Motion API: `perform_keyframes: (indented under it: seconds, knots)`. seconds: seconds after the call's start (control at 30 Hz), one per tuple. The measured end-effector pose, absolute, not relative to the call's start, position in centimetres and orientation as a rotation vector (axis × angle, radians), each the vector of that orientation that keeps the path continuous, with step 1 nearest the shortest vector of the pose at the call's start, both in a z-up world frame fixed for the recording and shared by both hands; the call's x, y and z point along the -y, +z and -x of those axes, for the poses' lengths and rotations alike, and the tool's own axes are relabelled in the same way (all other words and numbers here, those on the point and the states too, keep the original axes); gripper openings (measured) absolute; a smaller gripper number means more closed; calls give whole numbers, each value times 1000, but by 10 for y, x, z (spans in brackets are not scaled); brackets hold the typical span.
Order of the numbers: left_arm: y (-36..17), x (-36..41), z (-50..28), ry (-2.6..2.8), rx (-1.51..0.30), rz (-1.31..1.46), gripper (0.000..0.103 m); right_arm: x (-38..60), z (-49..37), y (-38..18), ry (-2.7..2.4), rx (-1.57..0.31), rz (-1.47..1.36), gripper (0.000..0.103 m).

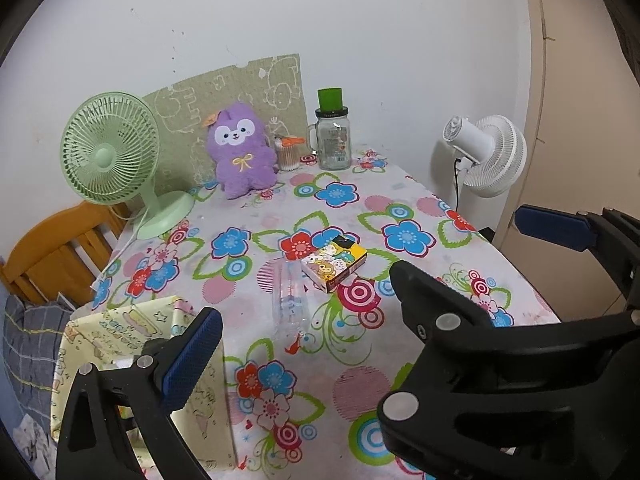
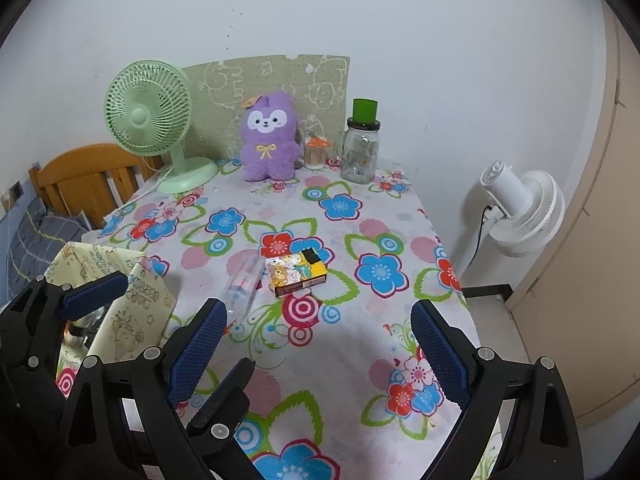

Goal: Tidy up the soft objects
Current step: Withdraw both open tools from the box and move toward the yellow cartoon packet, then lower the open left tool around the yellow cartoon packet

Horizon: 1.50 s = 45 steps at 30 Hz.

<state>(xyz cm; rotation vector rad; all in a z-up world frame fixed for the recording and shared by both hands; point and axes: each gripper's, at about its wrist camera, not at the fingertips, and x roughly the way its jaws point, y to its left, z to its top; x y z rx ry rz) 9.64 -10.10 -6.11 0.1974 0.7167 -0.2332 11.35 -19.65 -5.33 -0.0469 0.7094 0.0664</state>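
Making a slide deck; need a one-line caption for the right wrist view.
Open right gripper hovers over floral tablecloth; purple plush sits by the back wall.

No wording could be read anywhere. The glass jar (image 1: 333,140) at the table's far edge carried a printed label and lettering on its black lid band, and the small cartoon box (image 1: 334,264) near the table's middle bore animal pictures, but every character was too small and blurred. The yellow printed cloth (image 1: 120,332) at the left edge showed lettering-like marks, also illegible.
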Motion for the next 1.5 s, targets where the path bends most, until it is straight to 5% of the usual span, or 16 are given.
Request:
perform_keyframes:
  seconds: [1.5]
  knots:
    - [-128,108,-215,-223,-916,-159,103,208,-232,-120,90,-836,29,95]
